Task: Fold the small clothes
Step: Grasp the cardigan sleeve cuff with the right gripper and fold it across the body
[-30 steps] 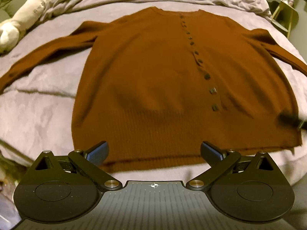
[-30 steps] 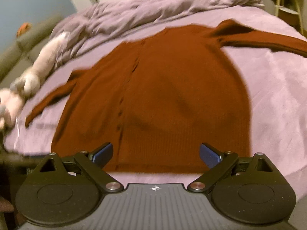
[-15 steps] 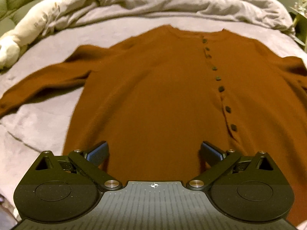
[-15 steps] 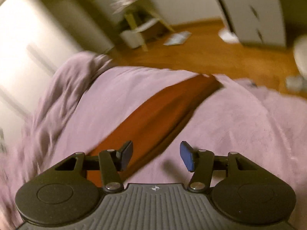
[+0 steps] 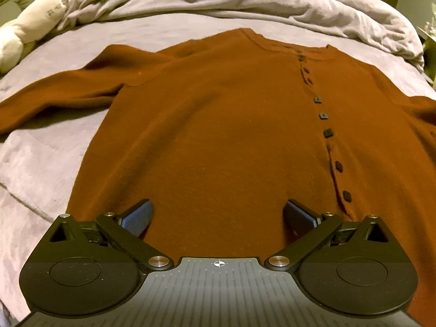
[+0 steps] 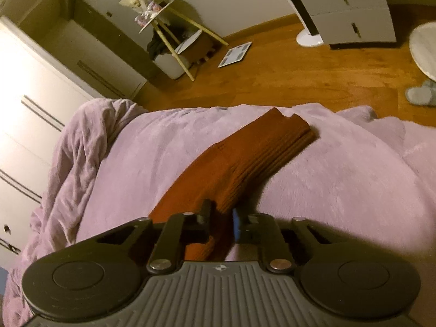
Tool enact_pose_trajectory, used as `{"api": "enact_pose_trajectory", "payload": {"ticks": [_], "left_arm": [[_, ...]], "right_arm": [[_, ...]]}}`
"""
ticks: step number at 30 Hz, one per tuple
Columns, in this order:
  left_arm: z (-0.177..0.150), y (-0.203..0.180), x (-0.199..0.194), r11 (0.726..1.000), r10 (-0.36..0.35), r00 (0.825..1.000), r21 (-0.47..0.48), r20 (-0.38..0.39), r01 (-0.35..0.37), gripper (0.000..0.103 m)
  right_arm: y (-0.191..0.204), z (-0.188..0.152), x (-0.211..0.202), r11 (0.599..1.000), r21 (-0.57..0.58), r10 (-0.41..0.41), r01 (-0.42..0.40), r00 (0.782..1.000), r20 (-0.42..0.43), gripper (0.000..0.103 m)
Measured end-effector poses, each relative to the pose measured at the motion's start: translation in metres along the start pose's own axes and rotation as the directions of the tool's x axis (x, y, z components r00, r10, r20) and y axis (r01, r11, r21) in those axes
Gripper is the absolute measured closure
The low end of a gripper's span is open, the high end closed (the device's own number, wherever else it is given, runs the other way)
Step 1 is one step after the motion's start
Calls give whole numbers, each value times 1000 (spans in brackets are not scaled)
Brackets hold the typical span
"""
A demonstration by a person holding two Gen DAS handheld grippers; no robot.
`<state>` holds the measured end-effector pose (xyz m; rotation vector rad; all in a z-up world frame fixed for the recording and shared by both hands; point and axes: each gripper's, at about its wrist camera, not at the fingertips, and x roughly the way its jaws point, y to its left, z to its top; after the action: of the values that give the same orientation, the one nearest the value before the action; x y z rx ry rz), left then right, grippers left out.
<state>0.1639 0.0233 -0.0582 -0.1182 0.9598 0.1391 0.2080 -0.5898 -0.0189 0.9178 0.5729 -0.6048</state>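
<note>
A rust-brown buttoned cardigan (image 5: 218, 136) lies flat, front up, on a lilac blanket, its sleeves spread sideways. My left gripper (image 5: 218, 218) is open and empty, low over the cardigan's lower body. In the right wrist view, the cardigan's right sleeve (image 6: 245, 158) stretches away toward the bed's edge, ribbed cuff at the far end. My right gripper (image 6: 222, 218) is shut on this sleeve part-way along it.
A crumpled lilac duvet (image 5: 245, 0) and a cream body pillow (image 5: 41, 19) lie behind the cardigan. Beyond the bed edge are a wooden floor (image 6: 299, 76), a small side table (image 6: 169, 21), white drawers (image 6: 348, 8) and wardrobes (image 6: 41, 95).
My right gripper swung from the cardigan's hem to the right sleeve and closed on it. My left gripper moved forward over the cardigan's body and stayed open.
</note>
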Motion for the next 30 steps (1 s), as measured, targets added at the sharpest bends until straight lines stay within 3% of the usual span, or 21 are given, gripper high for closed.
{"api": "enact_pose_trajectory", "payload": {"ticks": [3,6,8,10,12,14,15,16,18,20,24,28,30], "left_arm": [[5,2,-1,1000,-7,1000,-9,-22,7,0],[8,5,-6,1000,-10,1000,-19,-9,10,0],[12,6,-15,999,-33,999,-19,24,33,0],[18,6,-23,998,-63,996,-15,60,64,0],[25,6,-31,994,-106,990,-15,93,108,0],[33,5,-37,988,-152,981,-21,116,156,0],[38,4,-39,982,-182,975,-28,125,187,0],[41,2,-39,976,-211,969,-32,127,216,0],[49,1,-37,957,-278,953,-48,124,286,0],[57,-5,-31,937,-338,934,-54,113,345,0],[75,-29,-3,895,-436,898,-77,67,440,0],[93,-57,32,850,-514,857,-134,0,510,5],[96,-69,49,846,-521,853,-162,-43,508,14]], "right_arm": [[19,5,-7,995,-76,-68,70,997,36,96],[68,-6,-31,945,-304,-69,117,984,167,96],[118,-31,-55,848,-520,33,103,969,245,96],[161,-69,-79,709,-705,196,10,958,210,96],[192,-120,-100,526,-844,331,-104,939,91,96],[209,-170,-113,355,-905,387,-232,918,-84,92],[212,-193,-117,290,-906,387,-307,904,-183,84],[212,-210,-118,263,-899,378,-351,894,-239,80],[206,-242,-115,229,-900,330,-372,899,-288,71],[196,-259,-109,228,-919,265,-321,929,-258,71],[178,-255,-95,344,-890,176,-300,951,-253,71],[161,-250,-90,379,-887,150,-263,964,-222,69],[151,-249,-88,404,-874,137,-268,963,-232,68]]}}
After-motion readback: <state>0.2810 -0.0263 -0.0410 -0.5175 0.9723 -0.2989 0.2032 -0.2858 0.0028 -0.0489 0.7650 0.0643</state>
